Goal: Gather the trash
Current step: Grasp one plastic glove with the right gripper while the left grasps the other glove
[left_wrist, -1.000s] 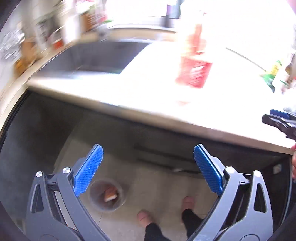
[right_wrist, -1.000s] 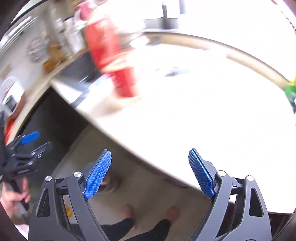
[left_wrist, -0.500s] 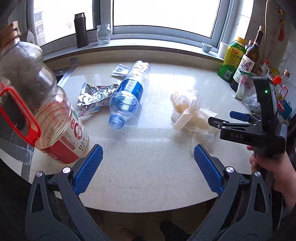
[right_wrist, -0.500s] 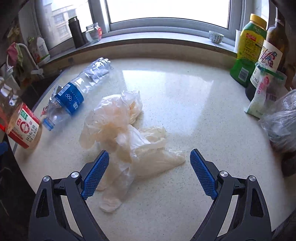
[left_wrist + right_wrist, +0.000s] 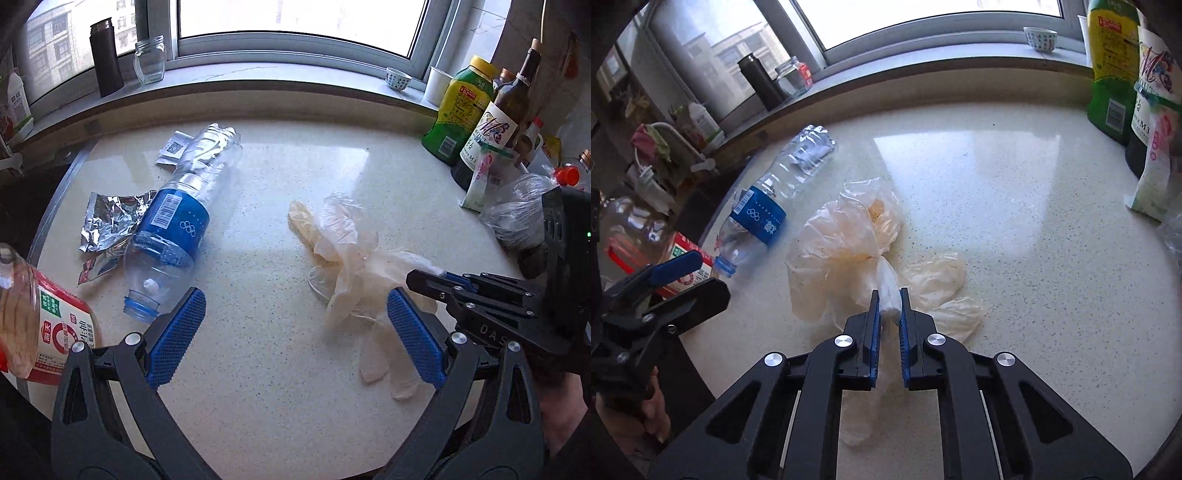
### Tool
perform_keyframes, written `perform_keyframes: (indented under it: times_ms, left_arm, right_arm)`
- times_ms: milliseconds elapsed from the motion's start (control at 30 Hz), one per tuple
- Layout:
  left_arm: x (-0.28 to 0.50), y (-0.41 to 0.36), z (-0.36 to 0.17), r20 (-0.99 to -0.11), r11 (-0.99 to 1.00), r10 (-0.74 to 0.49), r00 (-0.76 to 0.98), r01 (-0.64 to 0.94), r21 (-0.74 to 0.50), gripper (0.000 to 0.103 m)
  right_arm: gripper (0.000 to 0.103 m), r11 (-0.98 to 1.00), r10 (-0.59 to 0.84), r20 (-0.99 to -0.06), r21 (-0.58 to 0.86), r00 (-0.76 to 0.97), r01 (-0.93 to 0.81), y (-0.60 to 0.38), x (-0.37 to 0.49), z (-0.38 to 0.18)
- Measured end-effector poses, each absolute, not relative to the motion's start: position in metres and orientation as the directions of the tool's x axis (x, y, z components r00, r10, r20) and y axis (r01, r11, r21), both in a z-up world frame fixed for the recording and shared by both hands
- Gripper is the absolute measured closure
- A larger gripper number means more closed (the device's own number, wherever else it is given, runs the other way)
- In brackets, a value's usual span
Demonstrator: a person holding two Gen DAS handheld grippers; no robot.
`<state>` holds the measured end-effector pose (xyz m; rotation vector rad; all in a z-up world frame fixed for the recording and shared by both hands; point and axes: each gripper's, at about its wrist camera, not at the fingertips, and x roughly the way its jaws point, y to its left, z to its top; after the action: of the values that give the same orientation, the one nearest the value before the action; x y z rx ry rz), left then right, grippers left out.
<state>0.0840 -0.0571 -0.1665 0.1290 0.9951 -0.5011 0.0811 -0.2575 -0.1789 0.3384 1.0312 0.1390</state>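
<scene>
— Speckled cream stone bench (image 5: pixel 295 387) under the window is carrying what?
— Crumpled translucent plastic gloves (image 5: pixel 849 236), lying mid-bench. Right tool (image 5: pixel 887 300) has just been closing and is clamping them; left tool (image 5: pixel 291 325) is hanging spread, gripping nothing.

On the counter (image 5: pixel 280 387): one crushed water bottle (image 5: pixel 177 229), one foil wrapper (image 5: pixel 110 218), one crumpled plastic bag (image 5: pixel 846 236), two claws.

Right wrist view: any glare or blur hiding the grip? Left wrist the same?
Right wrist: sharp; window glare patch on the countertop sits beyond the right gripper, shut on the plastic gloves. Left wrist: sharp, window blown out; left gripper open, straight edges bowed by fisheye.
</scene>
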Motion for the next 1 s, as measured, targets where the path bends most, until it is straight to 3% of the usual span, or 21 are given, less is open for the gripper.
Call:
perform_keyframes:
  times_ms: [633,1000]
  left_arm:
    - [0.117,-0.148,-0.189,-0.86,0.83,-0.412,0.302,0.515,-0.217,0.007]
    - [0.124,-0.177,-0.234,-0.91,0.839,-0.332,0.25,0.519,-0.163,0.008]
  right_arm:
    - [0.094,0.927,0.224,-0.748,0.361,0.625,0.1,-0.312,0.029,-0.115]
    - [0.094,0.928,0.181,-0.765,0.341,0.619,0.15,-0.33,0.018,-0.117]
